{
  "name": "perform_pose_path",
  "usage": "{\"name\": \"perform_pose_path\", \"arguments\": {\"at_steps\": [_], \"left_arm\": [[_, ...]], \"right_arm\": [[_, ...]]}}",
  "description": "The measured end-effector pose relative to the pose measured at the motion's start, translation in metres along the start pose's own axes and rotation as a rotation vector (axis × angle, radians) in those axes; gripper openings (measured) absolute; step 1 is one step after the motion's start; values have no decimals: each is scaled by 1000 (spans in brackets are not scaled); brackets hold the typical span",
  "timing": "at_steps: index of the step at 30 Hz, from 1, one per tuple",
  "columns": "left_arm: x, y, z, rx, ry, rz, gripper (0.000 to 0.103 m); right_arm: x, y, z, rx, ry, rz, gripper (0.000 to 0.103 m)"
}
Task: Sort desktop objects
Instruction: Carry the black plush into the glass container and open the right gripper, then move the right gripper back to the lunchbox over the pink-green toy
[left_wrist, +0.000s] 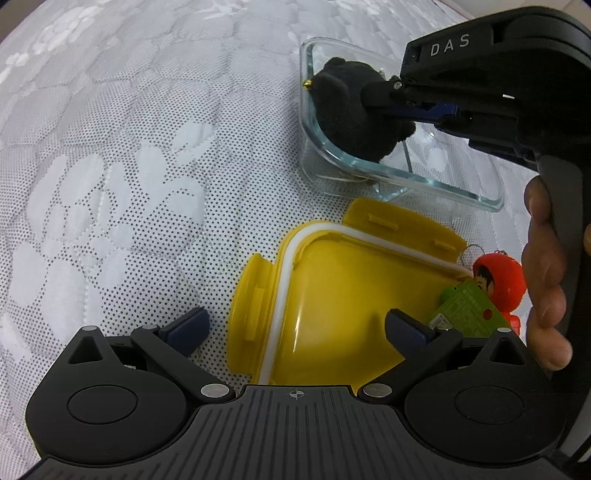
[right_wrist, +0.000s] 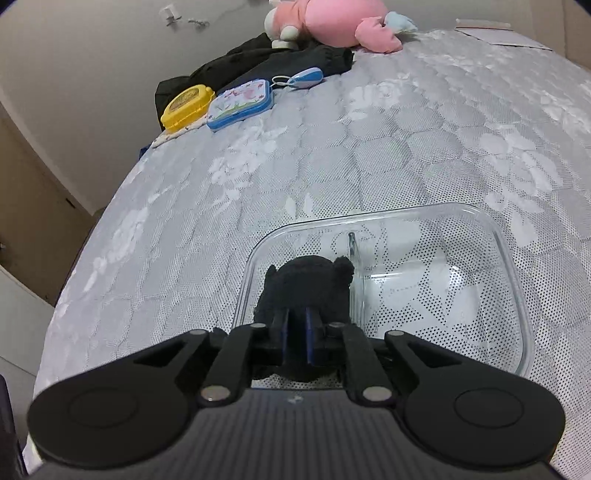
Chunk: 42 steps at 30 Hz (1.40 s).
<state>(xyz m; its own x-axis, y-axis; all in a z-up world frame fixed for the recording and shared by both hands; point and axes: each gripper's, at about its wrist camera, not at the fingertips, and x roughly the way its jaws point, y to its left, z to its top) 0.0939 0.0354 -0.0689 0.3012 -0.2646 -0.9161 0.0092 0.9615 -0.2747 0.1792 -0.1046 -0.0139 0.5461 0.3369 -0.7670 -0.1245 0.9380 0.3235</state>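
Observation:
A clear glass container (right_wrist: 517, 280) with a divider lies on the grey quilted mattress. My right gripper (right_wrist: 297, 332) is shut on a black plush toy (right_wrist: 306, 280) and holds it in the container's left compartment. In the left wrist view the right gripper (left_wrist: 384, 94) grips the black plush toy (left_wrist: 347, 110) inside the glass container (left_wrist: 461, 192). My left gripper (left_wrist: 295, 328) is open and empty above a yellow lid (left_wrist: 332, 295) that lies upside down. A red figure keychain (left_wrist: 502, 284) with a green tag (left_wrist: 467, 310) lies at the lid's right edge.
At the mattress's far end lie a yellow box (right_wrist: 188, 105), a blue-rimmed case (right_wrist: 242, 101), a blue and white gadget (right_wrist: 306, 78), black clothing (right_wrist: 266, 61) and a pink plush (right_wrist: 340, 22). The mattress (left_wrist: 129, 166) drops off at the left.

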Motion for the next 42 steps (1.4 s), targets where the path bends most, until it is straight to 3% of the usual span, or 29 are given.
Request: {"name": "perform_pose_path", "arguments": {"at_steps": [4,7,14,16,21,23,27,33,38,42], "left_arm": [[-10,1,5,27,-16,18,103],[-10,1,5,57,-54,44,103],[-23,-10,0,135,-127,108,103],[-28,-13,-2,138,-154,87,103],[-42,-4,-10,38,-151,-69,103],[-45,-2,-14,-22,-152,-105,103],[-51,-17,-27,-13,-202,-44,103],[-45,-31,-42,-15,-206,-10,103],[-45,-24,-47,-93,-207,-22,103],[-49,-12,-47,-166,-233,-14,103]], "right_arm": [[-2,3,-1,-47,1,-6,9],[-14,-2,-3,-11,-29,22,11],[-77,-20,-19,-45,-87,32,13],[-98,-29,-28,-66,-104,10,13],[-138,-59,-56,-70,-110,-69,17],[-147,-71,-66,-50,-85,-70,25],[-155,-87,-89,4,-40,-52,40],[-161,-90,-123,22,-19,1,44],[-158,-87,-135,73,38,82,45],[-167,-71,-140,-2,-2,140,67]]}}
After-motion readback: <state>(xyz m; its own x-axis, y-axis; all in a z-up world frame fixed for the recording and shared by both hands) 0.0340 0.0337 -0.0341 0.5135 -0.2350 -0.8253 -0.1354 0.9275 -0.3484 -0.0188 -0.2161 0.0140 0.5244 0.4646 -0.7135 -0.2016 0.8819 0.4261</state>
